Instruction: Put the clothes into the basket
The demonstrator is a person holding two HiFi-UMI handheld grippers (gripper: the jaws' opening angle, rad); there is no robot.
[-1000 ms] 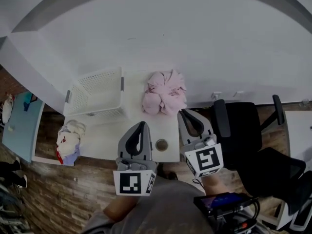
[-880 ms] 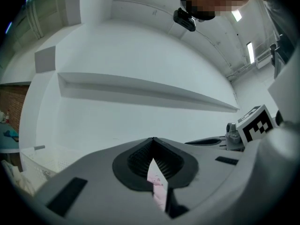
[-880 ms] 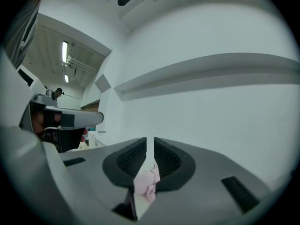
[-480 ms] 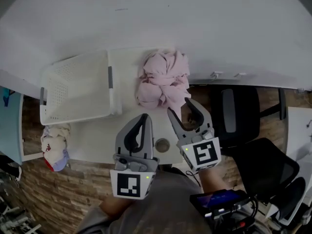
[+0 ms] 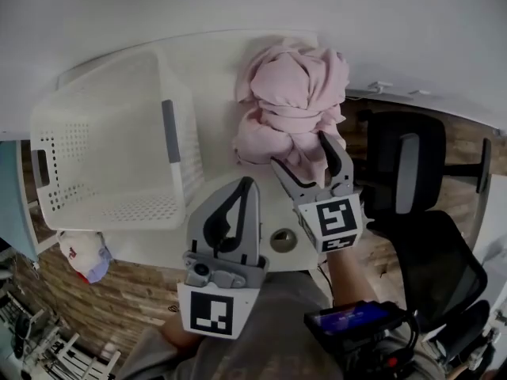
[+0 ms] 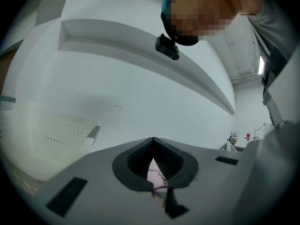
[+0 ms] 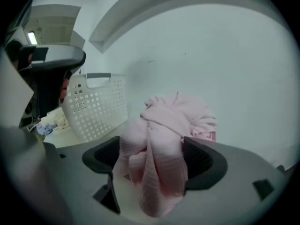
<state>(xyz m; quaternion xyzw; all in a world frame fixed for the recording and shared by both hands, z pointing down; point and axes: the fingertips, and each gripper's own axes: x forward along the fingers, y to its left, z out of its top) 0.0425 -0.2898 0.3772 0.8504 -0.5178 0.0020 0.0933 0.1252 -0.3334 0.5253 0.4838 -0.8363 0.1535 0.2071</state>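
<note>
Straddling the near fold of the pink clothes (image 5: 293, 93), the right gripper (image 5: 303, 153) has just spread its jaws; the left gripper (image 5: 246, 184), closed, hangs back nearer the basket (image 5: 170, 133).

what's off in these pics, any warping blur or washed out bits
Head view: fisheye bows the table edge into an arc, yet basket and pink clothes stay sharp. Left gripper view: black vignette all round, basket pale and washed out. Right gripper view: the near clothes look soft.
</note>
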